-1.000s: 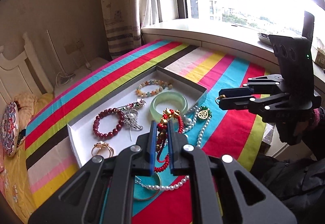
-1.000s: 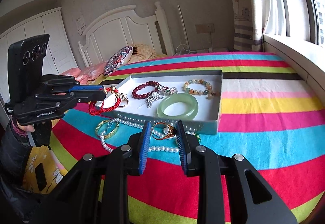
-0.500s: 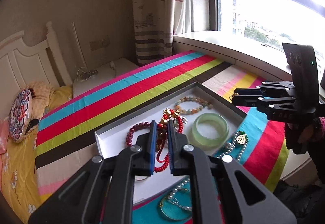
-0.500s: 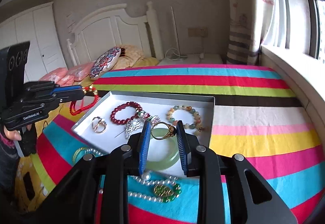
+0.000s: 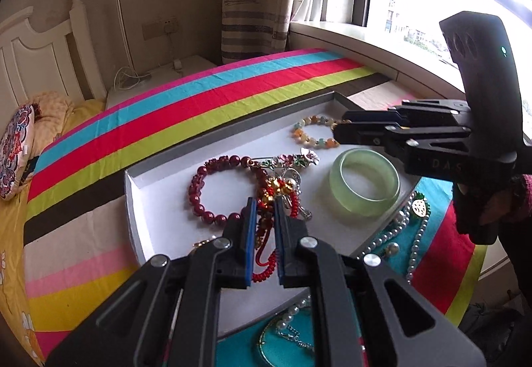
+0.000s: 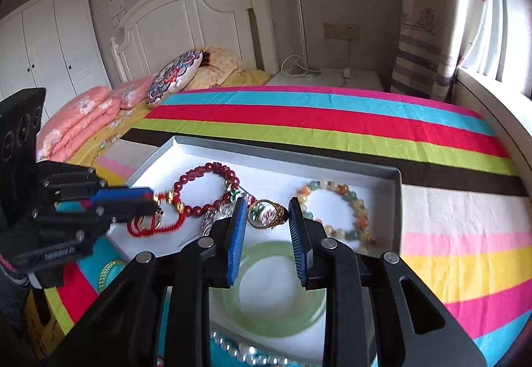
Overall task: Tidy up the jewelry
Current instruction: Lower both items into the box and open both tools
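Observation:
My left gripper (image 5: 264, 204) is shut on a red cord bracelet with gold beads (image 5: 266, 227), held low over the white tray (image 5: 159, 220); it also shows in the right wrist view (image 6: 149, 200), the bracelet (image 6: 159, 224) hanging into the tray (image 6: 395, 197). My right gripper (image 6: 267, 205) is shut on a gold ring with a painted oval face (image 6: 266, 214), above the tray's middle; it shows from the side in the left wrist view (image 5: 339, 130). In the tray lie a dark red bead bracelet (image 5: 206, 194), a green jade bangle (image 5: 364, 182), a pastel bead bracelet (image 6: 335, 210) and a brooch (image 5: 289, 160).
A pearl necklace with a green pendant (image 5: 415, 220) and a thin bangle (image 5: 282, 340) lie on the striped cloth (image 5: 199, 114) beside the tray's near edge. A bed with pillows (image 6: 173, 77) stands to the left, a window sill (image 5: 382, 54) behind.
Both grippers have moved forward over the tray and lower, each still holding its piece. The red bracelet now hangs into the tray; the ring is above the tray's middle.

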Motion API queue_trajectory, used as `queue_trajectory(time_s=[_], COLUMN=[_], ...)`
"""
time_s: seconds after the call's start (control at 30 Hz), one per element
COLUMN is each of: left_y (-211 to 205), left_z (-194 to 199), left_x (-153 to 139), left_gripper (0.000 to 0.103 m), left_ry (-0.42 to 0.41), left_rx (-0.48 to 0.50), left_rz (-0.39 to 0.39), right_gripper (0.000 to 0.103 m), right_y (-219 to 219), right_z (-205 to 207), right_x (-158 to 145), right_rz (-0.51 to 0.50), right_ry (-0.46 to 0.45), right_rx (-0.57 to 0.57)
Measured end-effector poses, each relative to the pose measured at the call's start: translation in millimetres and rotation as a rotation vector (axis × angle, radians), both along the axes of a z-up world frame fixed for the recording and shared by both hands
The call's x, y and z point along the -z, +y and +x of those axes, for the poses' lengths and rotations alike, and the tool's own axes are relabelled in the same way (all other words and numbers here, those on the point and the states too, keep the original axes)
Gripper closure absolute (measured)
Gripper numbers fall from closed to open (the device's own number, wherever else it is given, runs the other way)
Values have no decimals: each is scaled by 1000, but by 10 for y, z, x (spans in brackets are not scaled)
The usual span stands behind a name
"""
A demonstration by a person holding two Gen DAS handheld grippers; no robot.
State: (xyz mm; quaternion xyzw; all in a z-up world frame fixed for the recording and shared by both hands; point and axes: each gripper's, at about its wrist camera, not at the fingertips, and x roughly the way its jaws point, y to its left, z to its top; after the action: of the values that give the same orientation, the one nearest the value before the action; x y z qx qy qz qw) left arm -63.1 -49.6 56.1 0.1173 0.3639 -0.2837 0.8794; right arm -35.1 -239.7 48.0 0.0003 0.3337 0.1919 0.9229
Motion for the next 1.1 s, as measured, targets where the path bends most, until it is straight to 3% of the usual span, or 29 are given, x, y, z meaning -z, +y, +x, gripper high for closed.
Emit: queue_trajectory(time_s=[0.27,0.43,0.47,0.5,0.53,0.57,0.6,0.63,0.73,0.8,0.87,0.97,1.1], left_y=[-88,-56,-47,-34,-12,11,43,79,215,304,387,495,670], left_z=[43,61,60,56,48,29,4,-25,-113,-229,-390,-607,-820], left_x=[168,200,195,190,168,142,109,72,-61,-185,-312,-455,-456], left_gripper=[93,93,89,73,60,35,22,20,19,9,2,2,2], left_ry=[31,41,42,43,35,18,-4,-25,-82,-160,-246,-327,-335], left_rx=[19,17,15,8,0,-12,-25,-40,-113,-179,-228,-269,-335], left_rz=[26,15,15,16,16,16,16,16,30,56,59,49,44], right_gripper=[77,77,77,75,65,43,33,28,28,27,19,16,16], right_y=[294,401,398,397,380,351,294,233,48,-109,-258,-429,-556], right_z=[626,732,745,748,742,724,702,660,487,316,115,-257,-787], right_x=[165,155,159,158,148,132,88,24,-257,-528,-770,-1044,-1122], right_rz=[-139,-182,-180,-176,-167,-151,-117,-82,-13,37,90,137,163], right_ry=[146,154,160,165,164,160,148,122,25,-50,-118,-224,-317], right_rx=[6,-3,-6,-8,-2,6,17,27,45,61,75,98,104])
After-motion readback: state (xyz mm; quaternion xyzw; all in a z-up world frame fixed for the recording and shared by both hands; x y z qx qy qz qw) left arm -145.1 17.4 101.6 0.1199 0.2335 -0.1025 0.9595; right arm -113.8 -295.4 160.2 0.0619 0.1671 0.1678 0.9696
